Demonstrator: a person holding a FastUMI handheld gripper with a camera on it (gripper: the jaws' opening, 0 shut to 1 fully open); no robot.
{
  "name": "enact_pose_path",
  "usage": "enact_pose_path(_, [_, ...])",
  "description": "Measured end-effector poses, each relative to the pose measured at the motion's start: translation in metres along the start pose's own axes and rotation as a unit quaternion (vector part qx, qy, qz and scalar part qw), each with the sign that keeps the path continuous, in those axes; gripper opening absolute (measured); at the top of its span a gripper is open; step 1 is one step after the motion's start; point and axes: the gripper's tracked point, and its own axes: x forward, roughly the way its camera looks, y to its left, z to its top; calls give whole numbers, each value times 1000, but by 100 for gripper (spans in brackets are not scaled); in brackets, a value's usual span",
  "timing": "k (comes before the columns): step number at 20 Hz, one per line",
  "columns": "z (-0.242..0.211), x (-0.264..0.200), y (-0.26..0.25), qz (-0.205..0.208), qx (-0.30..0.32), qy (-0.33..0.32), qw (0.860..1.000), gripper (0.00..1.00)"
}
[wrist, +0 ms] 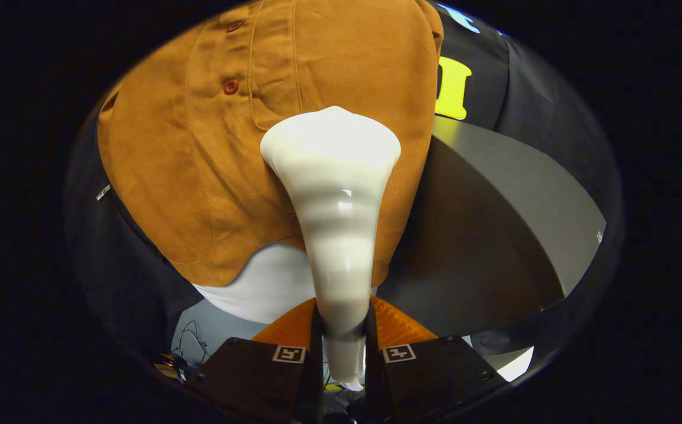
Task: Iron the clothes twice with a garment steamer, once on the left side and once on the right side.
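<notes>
Claw (344, 344): clenched on steamer handle, both fingers pressing it.
Steamer (334, 206): head against shirt, right of button placket.
Shirt (247, 147): hanging, white layer (270, 282) under hem.
Surface (506, 224): right of shirt.

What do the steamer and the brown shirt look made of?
Steamer, clamped between the gripper fingers: probably hard plastic, glossy, going by the sharp highlights and smooth moulded flare. Shirt: a matte woven fabric, maybe brushed cotton or suede-like, with stitched seams, soft folds and no shine.
</notes>
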Motion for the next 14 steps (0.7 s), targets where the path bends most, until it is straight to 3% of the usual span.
enact_pose_path(7, [-21,-3,3,-3,5,15,1000,32])
enact_pose_path(14, [-6,-48,7,6,9,-34,999,32])
